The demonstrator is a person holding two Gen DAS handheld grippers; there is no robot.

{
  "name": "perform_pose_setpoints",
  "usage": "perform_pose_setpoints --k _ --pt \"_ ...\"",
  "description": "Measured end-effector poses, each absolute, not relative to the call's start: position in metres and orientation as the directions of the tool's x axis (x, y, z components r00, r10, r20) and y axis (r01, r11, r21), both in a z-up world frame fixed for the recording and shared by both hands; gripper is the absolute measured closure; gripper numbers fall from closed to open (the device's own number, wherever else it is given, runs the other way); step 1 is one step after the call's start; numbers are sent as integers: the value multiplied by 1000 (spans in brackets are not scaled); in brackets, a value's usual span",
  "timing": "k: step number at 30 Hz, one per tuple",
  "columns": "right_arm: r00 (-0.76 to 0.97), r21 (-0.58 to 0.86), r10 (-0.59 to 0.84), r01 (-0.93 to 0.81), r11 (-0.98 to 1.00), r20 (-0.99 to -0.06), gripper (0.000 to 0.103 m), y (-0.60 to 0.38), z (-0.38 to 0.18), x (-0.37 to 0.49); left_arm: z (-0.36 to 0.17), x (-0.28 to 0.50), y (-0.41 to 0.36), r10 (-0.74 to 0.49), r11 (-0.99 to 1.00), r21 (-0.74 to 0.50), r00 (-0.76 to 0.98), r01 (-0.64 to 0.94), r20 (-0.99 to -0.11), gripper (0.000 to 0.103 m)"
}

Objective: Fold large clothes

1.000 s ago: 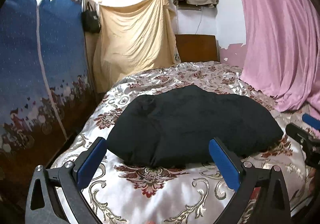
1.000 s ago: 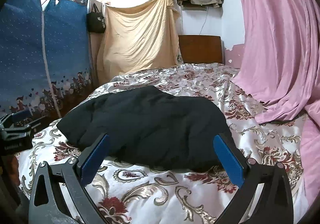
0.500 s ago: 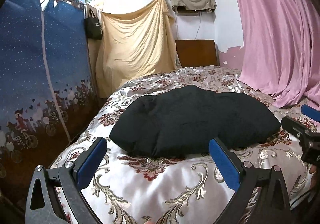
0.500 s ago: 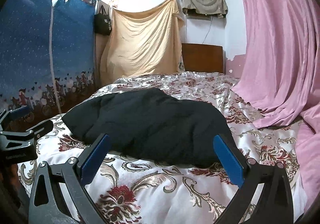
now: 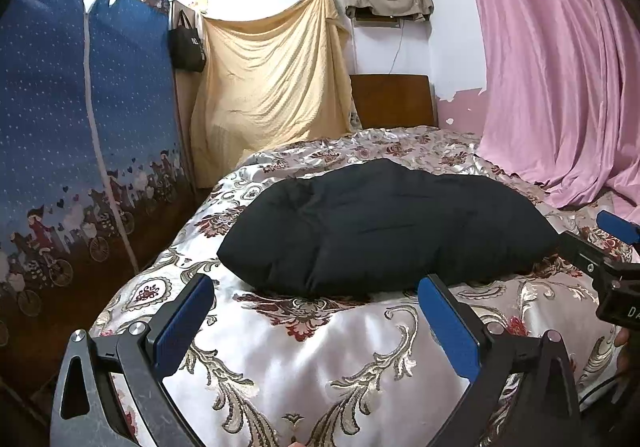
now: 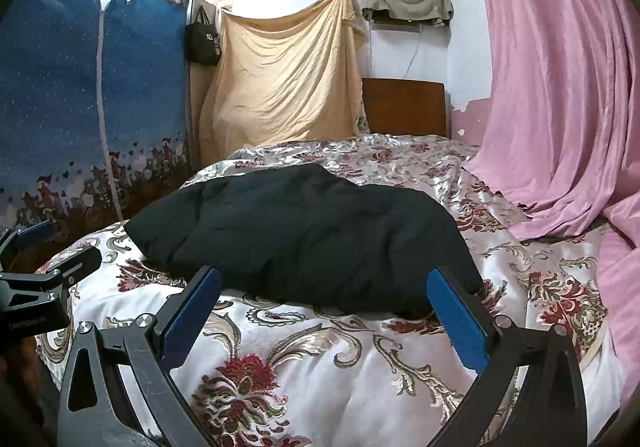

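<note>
Two fisheye views from near the foot of a bed [image 5: 320,375], both low, just above the cover, facing the headboard [image 5: 392,99]; left-wrist view set slightly further left, with the right gripper [image 5: 600,243] poking in at its right edge; right-wrist view set further right, with the left gripper [image 6: 52,251] showing at its left edge; shared by both: a black garment [image 5: 380,227] close ahead, a yellow sheet [image 6: 280,79] hung behind, a pink curtain [image 6: 560,67] on the right.
</note>
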State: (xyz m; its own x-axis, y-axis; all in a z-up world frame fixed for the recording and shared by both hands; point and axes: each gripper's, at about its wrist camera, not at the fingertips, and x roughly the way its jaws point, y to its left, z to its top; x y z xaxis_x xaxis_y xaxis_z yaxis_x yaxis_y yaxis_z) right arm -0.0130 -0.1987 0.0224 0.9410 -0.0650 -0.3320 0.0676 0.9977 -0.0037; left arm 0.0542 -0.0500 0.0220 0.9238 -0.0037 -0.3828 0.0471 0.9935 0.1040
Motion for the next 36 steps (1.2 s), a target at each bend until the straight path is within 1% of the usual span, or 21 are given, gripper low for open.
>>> perform_pose_setpoints --k 12,36 --pt "936 -4 -56 58 998 -348 2 -197 18 -11 21 54 -51 -11 994 97 922 53 -388 0" --pt "935 0 -56 60 998 -351 2 -196 16 -11 21 54 -50 -11 994 98 922 53 -387 0"
